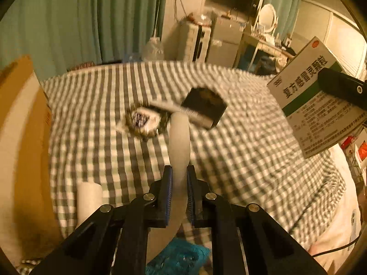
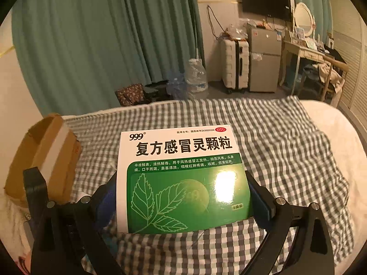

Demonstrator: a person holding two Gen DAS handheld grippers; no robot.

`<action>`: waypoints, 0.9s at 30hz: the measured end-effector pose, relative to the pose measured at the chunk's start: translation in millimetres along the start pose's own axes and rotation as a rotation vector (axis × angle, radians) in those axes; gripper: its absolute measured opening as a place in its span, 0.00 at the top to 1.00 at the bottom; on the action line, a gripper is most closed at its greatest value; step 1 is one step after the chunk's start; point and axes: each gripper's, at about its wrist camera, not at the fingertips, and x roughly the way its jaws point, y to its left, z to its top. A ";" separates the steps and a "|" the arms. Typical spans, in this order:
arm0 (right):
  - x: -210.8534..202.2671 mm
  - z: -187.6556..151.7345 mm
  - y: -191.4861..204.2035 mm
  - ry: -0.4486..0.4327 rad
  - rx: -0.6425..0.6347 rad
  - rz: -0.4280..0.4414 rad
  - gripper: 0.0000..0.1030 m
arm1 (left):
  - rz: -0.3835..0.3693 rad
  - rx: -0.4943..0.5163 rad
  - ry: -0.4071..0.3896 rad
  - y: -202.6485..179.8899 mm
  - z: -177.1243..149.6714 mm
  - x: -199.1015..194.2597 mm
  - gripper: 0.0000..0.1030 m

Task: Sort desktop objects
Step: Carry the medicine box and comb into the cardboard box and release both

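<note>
**Left wrist view: both grippers loaded over the bed**

Left gripper [image 1: 179,174] clenches a pale, elongated object [image 1: 180,137], lifted for sorting. Beyond its tips lie a black box [image 1: 203,107] and a packet [image 1: 143,120]. Right gripper [image 2: 183,192] grasps the medicine box [image 2: 181,178] by its side edges, face up; the cardboard box [image 2: 43,158] sits to its left.

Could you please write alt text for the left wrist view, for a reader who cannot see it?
The left tongs are shut on a pale, translucent white object above a blurred grey-and-white checked bedspread. Beyond it lie a black box and a small crumpled packet. At the right edge, a white-and-green medicine box is held up in the other tongs; a cardboard box stands left.
</note>
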 end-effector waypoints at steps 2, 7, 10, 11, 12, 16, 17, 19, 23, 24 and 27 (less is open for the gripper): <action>-13.1 5.9 3.2 -0.012 -0.012 0.008 0.06 | -0.010 0.012 -0.030 -5.0 9.2 -18.8 0.88; -49.8 20.2 25.6 -0.060 -0.067 0.013 0.07 | -0.005 0.018 -0.101 -5.4 34.2 -69.9 0.88; -74.5 29.9 42.5 -0.108 -0.093 0.024 0.07 | -0.014 -0.038 -0.116 9.2 58.8 -96.6 0.88; -82.7 33.2 48.7 -0.126 -0.101 0.031 0.07 | -0.001 -0.048 -0.114 16.1 68.2 -105.1 0.88; -91.0 37.6 57.1 -0.139 -0.110 0.042 0.07 | 0.015 -0.056 -0.124 22.2 75.1 -113.2 0.88; -113.5 51.0 89.6 -0.175 -0.142 0.071 0.07 | 0.062 -0.077 -0.153 55.3 98.3 -149.6 0.88; -119.5 55.0 101.8 -0.189 -0.153 0.087 0.07 | 0.077 -0.084 -0.165 66.2 102.4 -159.7 0.88; -127.5 59.5 123.7 -0.206 -0.176 0.130 0.07 | 0.113 -0.080 -0.171 84.1 105.3 -175.2 0.88; -121.7 65.3 176.6 -0.193 -0.211 0.233 0.07 | 0.206 -0.073 -0.173 124.9 98.1 -195.3 0.88; -116.5 65.4 189.6 -0.181 -0.217 0.257 0.07 | 0.225 -0.078 -0.166 137.3 93.7 -196.0 0.88; -92.7 60.6 237.3 -0.151 -0.229 0.317 0.07 | 0.280 -0.118 -0.151 172.3 77.0 -191.9 0.88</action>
